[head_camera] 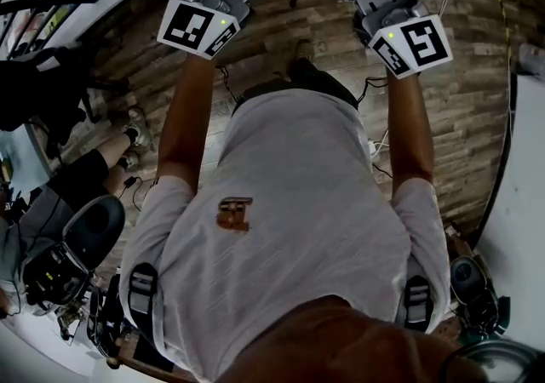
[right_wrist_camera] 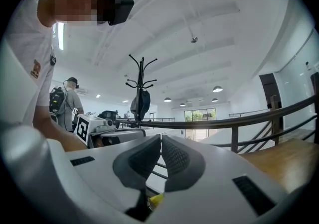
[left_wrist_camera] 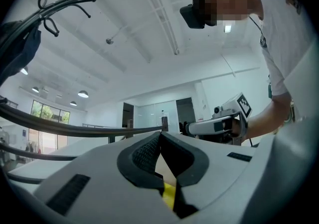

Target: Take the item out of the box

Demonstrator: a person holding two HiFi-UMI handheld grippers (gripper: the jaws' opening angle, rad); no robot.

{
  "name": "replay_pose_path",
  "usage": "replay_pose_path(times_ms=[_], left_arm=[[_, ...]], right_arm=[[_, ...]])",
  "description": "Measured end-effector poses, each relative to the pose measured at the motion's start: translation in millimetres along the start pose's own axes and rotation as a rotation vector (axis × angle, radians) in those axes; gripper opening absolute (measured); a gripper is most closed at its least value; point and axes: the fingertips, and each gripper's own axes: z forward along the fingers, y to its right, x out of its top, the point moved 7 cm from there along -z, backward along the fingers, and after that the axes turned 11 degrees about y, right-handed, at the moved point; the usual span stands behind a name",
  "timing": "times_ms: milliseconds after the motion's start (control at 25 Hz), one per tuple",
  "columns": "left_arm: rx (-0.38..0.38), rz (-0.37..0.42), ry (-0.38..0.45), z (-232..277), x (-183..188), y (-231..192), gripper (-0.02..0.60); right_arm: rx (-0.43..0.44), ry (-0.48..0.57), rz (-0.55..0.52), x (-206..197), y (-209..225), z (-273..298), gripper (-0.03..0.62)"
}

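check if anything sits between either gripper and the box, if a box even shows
No box or item shows in any view, so that cannot be judged. The left gripper and right gripper are both shut and empty, aimed up toward the ceiling.

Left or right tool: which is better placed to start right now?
Neither has an edge: left tool and right tool are both shut, empty, and held out side by side, level with each other. No box shows in any view.
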Motion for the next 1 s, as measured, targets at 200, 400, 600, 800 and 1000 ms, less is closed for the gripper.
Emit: replay_pose_path(times_ms=[200,400,600,800,1000], left_arm=[[0.026,0.008,-0.014,29,-16,-13,0.020],[0.037,0.007,-0.034,55,-34,-11,0.020],[0.057,0.004,-0.058,75,-47,-9,0.020],[0.075,-0.005,-0.083,85,-58,-14,0.020],[0.073,-0.012,-0.088,88,-70,-23,0.020]], right_arm=[[0.021,-0.019,-0.007,-9,31,9,0.034],[0.029,-0.080,-0.022,-22,57,9,0.034],[0.035,-0.163,-0.002,-39,80,11,0.035],[0.055,-0.227,0.006,-52,96,23,0.037],[0.066,-0.284,-0.004,-69,102,31,0.037]])
